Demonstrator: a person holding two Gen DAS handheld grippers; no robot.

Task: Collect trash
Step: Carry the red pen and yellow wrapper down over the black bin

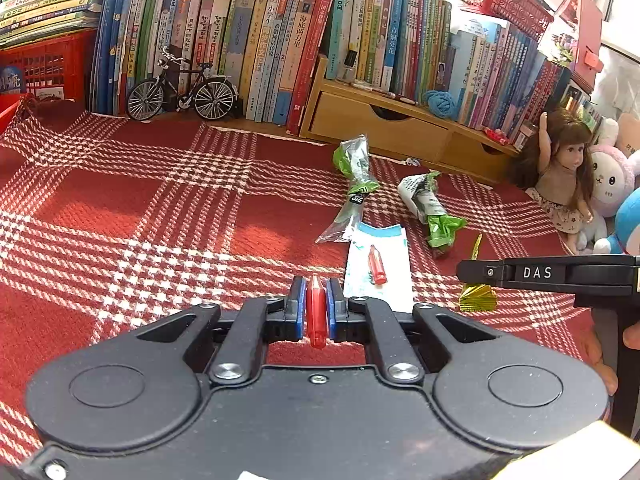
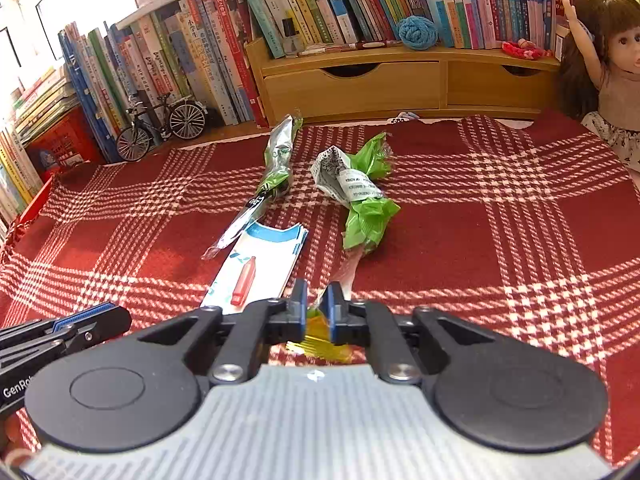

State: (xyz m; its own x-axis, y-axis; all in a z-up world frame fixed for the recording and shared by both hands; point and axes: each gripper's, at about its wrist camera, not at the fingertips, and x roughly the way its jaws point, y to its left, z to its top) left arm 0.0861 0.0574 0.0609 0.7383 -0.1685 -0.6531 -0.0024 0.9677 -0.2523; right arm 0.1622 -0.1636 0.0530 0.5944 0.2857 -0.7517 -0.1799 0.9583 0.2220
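Left gripper (image 1: 317, 300) clenches a red plastic tube (image 1: 316, 312); right gripper (image 2: 317, 304), at its three o'clock, pinches crinkled gold foil (image 2: 320, 342). Best keep both squeezes firm while lifting.

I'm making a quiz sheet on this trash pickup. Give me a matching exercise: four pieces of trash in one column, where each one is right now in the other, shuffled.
Things
1. red tube
2. gold foil wrapper
3. second red tube
4. long clear-and-green wrapper

Places
A. lying on the white and blue paper packet
B. clamped in the left gripper
C. lying on the red plaid cloth, near the toy bicycle side
D. clamped in the right gripper

Pairs: 1-B, 2-D, 3-A, 4-C
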